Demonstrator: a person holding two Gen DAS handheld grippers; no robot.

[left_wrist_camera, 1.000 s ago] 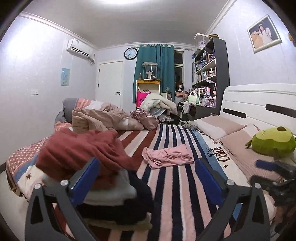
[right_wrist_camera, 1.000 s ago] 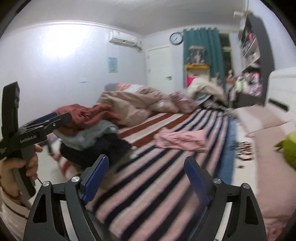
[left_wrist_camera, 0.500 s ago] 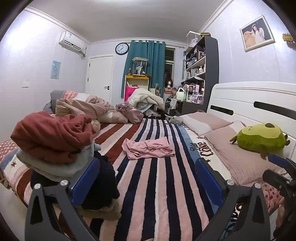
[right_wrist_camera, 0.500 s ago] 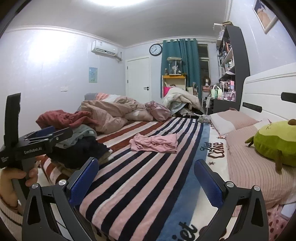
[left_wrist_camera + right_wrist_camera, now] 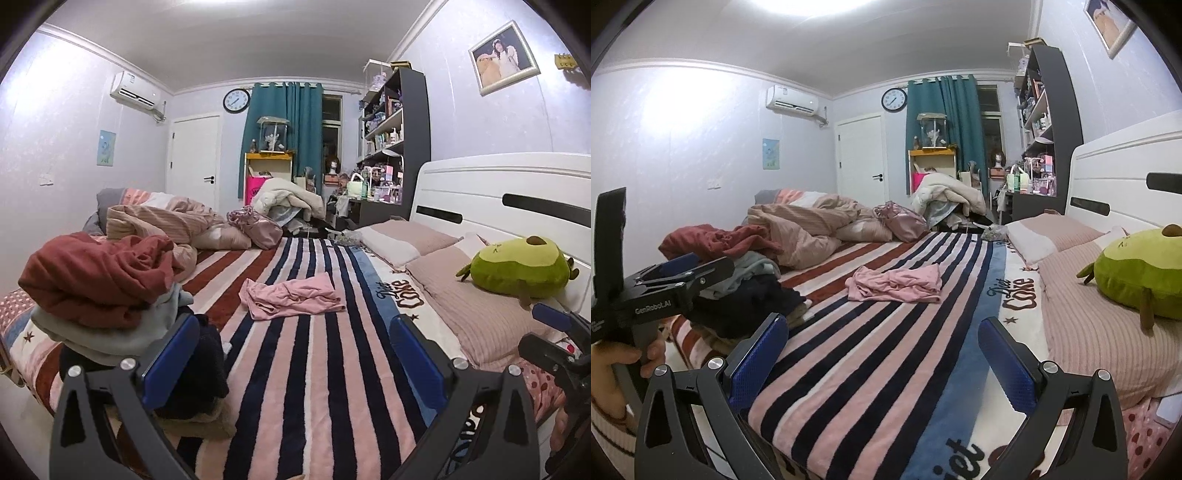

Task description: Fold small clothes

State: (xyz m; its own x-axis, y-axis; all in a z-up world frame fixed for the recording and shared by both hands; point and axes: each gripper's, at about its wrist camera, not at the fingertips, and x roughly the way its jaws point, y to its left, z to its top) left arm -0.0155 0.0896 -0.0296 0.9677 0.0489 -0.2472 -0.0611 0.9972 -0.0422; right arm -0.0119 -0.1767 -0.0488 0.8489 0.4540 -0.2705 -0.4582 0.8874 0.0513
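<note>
Red-topped clothes heap [image 5: 99, 291] beside pink garment [image 5: 291, 295]

Both wrist views looking level along striped bed [image 5: 314, 369] from its near edge | sharing pink garment [image 5: 895, 282], headboard side right

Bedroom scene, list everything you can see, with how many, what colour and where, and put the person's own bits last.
pink garment: one, crumpled, mid-bed on the blanket
striped blanket: one, pink, navy and red, covering the bed
clothes pile: one, red on pale blue on dark, bed's left edge
duvet: one, beige-pink, bunched at far left
avocado plush: one, green, on the pillows by the headboard
pillows: two, pinkish, right side
wall clock: one, black-rimmed, beside the teal curtain
left gripper: blue pads, open, empty
right gripper: blue pads, open, empty
hand: one, holding the left gripper's handle
</note>
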